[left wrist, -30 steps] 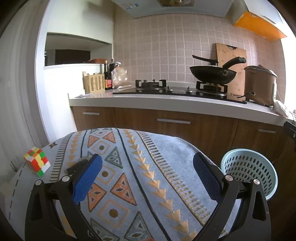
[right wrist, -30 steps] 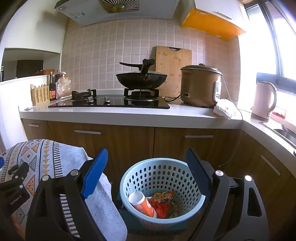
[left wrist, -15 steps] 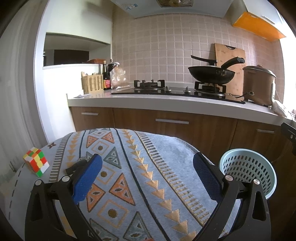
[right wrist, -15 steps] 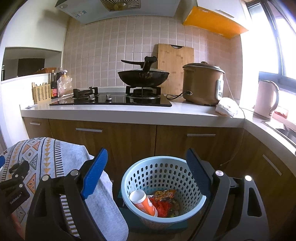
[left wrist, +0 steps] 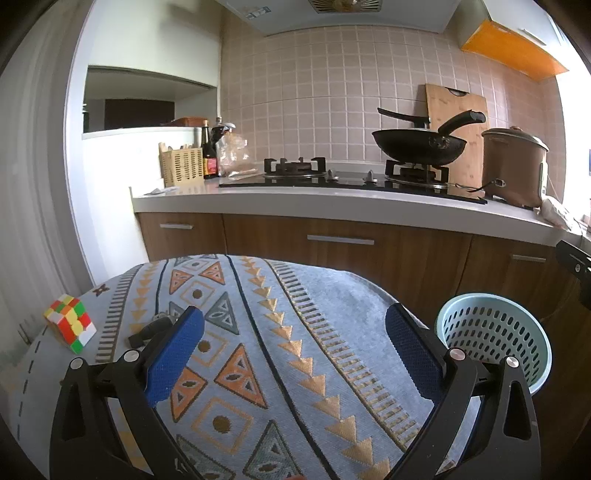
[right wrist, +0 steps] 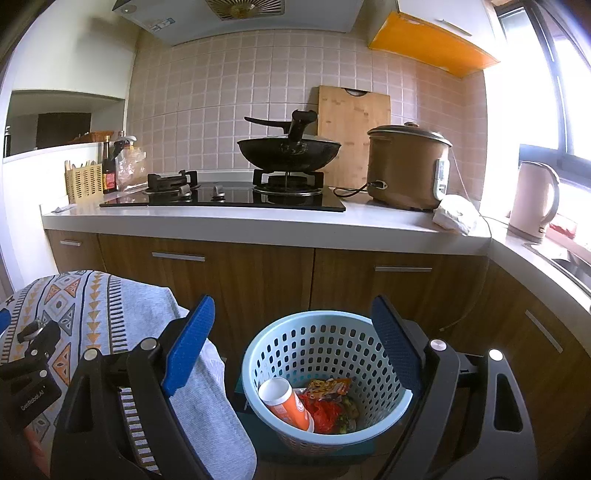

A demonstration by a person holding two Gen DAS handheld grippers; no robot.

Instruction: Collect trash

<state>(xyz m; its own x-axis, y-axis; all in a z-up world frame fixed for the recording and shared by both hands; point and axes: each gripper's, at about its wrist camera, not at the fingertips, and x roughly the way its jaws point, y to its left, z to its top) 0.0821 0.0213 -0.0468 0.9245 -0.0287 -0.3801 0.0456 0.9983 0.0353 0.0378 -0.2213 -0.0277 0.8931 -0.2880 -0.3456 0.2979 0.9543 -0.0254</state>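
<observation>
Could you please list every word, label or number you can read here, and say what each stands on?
"GenRobot.AI": on the black body of the left claw, at the right wrist view's left edge.
Range hood sticker: too small to read.
Sauce bottle label: blurred.
Orange cup print: unreadable.

Both grippers share one build: the left gripper [left wrist: 293, 350] and the right gripper [right wrist: 291, 341] have matte black angular frames with triangular cut-outs, silver round screws near the knuckles, and fingers [right wrist: 189, 345] faced with dimpled blue pads.
</observation>
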